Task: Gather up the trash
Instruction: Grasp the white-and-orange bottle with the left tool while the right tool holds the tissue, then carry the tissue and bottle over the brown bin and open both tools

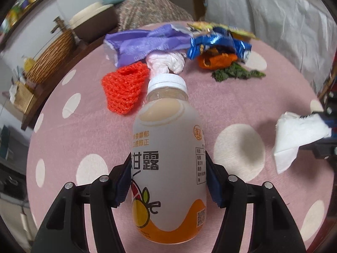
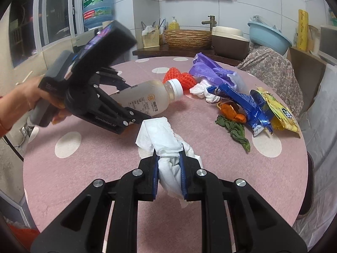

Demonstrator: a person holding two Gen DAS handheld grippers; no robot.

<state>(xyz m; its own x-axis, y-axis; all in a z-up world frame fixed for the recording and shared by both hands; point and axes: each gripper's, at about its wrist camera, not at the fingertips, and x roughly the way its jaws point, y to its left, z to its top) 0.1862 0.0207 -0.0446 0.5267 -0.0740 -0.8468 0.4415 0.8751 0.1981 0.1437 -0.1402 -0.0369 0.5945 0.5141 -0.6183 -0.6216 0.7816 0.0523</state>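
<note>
- As I look along my left gripper, its two blue pads press on either side of a frosted plastic drink bottle with a white cap and an orange band at the base.
- In the right wrist view the bottle is tilted, cap pointing toward the trash pile, and appears lifted off the round table with its pink cloth and white dots.
- A person's hand grips the handle of that left gripper at the left edge of the view.
- My right gripper is closed narrowly on a crumpled white paper tissue, which bulges out above and below the pads.
- The remaining trash lies at the far side of the table: an orange knitted net, a purple plastic bag, a knotted white plastic bag, a blue snack wrapper, orange peel, a wilted green leaf and a yellow wrapper.
- The net lies just beside the bottle's cap in the left wrist view.
- Behind the table stand a wicker basket and a light blue basin.
</note>
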